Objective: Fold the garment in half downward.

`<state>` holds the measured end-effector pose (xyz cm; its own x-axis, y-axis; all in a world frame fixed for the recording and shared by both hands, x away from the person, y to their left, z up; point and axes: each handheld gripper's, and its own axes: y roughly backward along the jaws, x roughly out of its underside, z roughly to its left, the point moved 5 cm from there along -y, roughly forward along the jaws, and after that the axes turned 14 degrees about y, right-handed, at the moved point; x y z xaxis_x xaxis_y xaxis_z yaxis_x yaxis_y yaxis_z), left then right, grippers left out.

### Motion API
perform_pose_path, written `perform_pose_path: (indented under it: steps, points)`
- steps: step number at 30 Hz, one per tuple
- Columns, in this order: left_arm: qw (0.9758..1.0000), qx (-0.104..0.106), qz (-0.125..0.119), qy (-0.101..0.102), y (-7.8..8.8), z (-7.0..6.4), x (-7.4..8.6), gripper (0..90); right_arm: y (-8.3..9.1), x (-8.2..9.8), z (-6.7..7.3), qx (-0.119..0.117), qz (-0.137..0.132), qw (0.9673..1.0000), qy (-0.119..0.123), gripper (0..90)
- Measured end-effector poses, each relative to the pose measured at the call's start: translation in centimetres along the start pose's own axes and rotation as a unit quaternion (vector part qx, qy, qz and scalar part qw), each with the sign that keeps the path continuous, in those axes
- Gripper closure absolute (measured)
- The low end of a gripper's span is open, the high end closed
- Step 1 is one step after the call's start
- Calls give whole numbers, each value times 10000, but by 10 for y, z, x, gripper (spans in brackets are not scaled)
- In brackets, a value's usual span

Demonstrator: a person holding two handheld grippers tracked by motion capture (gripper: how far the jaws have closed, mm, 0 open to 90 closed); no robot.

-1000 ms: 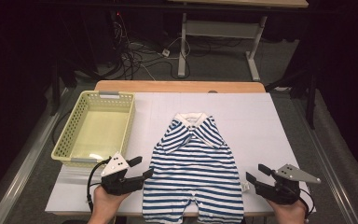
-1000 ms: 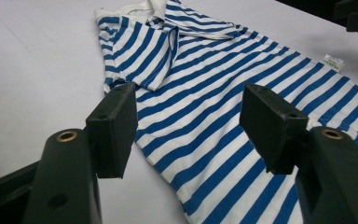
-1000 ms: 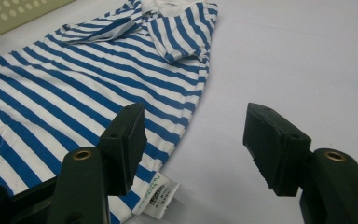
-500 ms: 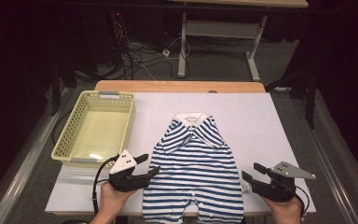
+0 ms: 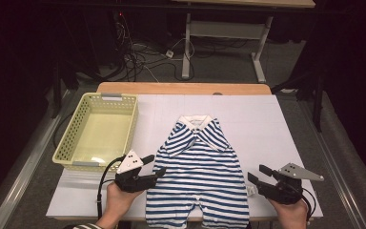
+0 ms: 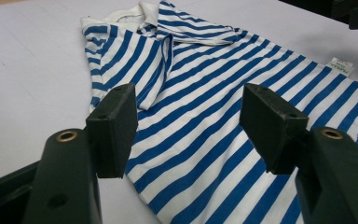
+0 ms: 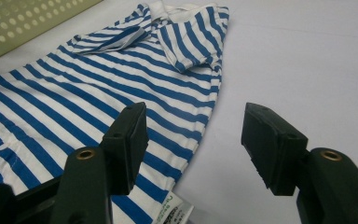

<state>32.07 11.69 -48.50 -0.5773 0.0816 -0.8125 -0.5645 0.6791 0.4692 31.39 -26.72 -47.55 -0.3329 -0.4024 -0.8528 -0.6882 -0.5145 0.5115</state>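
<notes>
The left hand-held gripper (image 5: 153, 167) is hovering at the near left side of the striped baby romper (image 5: 198, 176), its jaws standing wide apart with nothing between the pads; in the left gripper view they are spanning the romper's left edge and blue-and-white body without pressing on it. The right hand-held gripper (image 5: 259, 174) is hanging at the romper's near right edge, its jaws also spread wide and holding nothing; in the right gripper view a white care label (image 7: 175, 206) is lying just under the left jaw, at the hem. The romper is lying flat and face up on the white tabletop (image 5: 267, 124), near the front edge, its white collar (image 5: 195, 120) pointing away from the person. Farther off to the left, a pale yellow basket (image 5: 69, 145) is sitting on the tabletop, apart from the romper.
</notes>
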Motion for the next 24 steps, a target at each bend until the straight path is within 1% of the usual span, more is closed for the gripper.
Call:
perform_pose_path:
  steps: [3, 6, 11, 16, 19, 22, 24]
  points:
    - [10000, 27, -7, 1, -1, 0, -1, 377, -4, -2, 0, -12, 15, 10000, 11, 420]
    - [10000, 8, -2, -35, -3, 0, -3, 378, -5, -3, 0, -16, 12, 10000, 28, 422]
    - [9999, -55, 73, -79, -9, 0, -5, 390, -9, -5, -1, -49, 27, 10000, 34, 428]
    - [9999, -75, 118, -51, -13, 0, -8, 391, -13, -8, -1, -67, 76, 9999, 59, 437]
    - [9998, -73, 188, -24, -17, 1, -9, 391, -15, -8, -2, -121, 94, 9999, 3, 443]
    - [9996, -112, 233, -75, -20, 0, -10, 391, -16, -8, -3, -155, 89, 9998, -39, 443]
    - [9996, -129, 253, -71, -21, 0, -10, 391, -16, -8, -3, -159, 75, 9998, -47, 443]
